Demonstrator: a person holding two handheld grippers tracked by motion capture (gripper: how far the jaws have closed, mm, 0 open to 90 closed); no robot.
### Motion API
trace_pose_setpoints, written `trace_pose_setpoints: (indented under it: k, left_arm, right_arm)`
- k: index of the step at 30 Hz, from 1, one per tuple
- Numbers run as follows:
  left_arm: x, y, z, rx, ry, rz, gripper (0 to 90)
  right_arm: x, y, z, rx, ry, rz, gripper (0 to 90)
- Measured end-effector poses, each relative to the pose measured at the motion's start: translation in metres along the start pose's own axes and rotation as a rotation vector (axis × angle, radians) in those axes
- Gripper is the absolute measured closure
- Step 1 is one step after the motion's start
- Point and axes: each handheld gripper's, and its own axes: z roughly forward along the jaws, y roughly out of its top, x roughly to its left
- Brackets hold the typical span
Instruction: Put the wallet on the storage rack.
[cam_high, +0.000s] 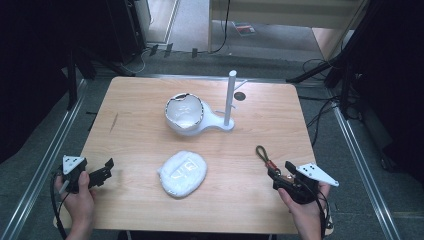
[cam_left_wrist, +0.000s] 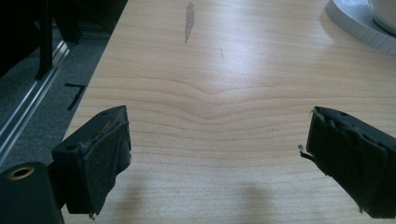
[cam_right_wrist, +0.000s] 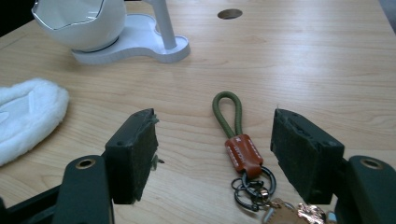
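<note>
One keychain (cam_right_wrist: 239, 140) lies flat between the right gripper's (cam_right_wrist: 215, 154) parted jaws, loop pointing away, apparently untouched.

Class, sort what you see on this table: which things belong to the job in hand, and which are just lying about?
In the job:
- keyring with green loop, lying between the open jaws of the right tool

Lying about:
- white egg-shaped bowl on its stand with a post
- white fluffy pad
- left tool, open over bare table
</note>
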Motion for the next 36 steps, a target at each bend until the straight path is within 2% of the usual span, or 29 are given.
trace_pose_setpoints:
  k: [16,36]
  left_arm:
    - [-0.001,0.000,0.000,0.003,0.004,0.009,7.0]
    - [0.000,0.000,0.000,0.005,0.004,0.007,7.0]
  right_arm:
    - [0.018,0.011,0.005,0.019,0.036,-0.020,33.1]
    - [0.046,0.024,0.024,0.032,0.099,-0.060,33.8]
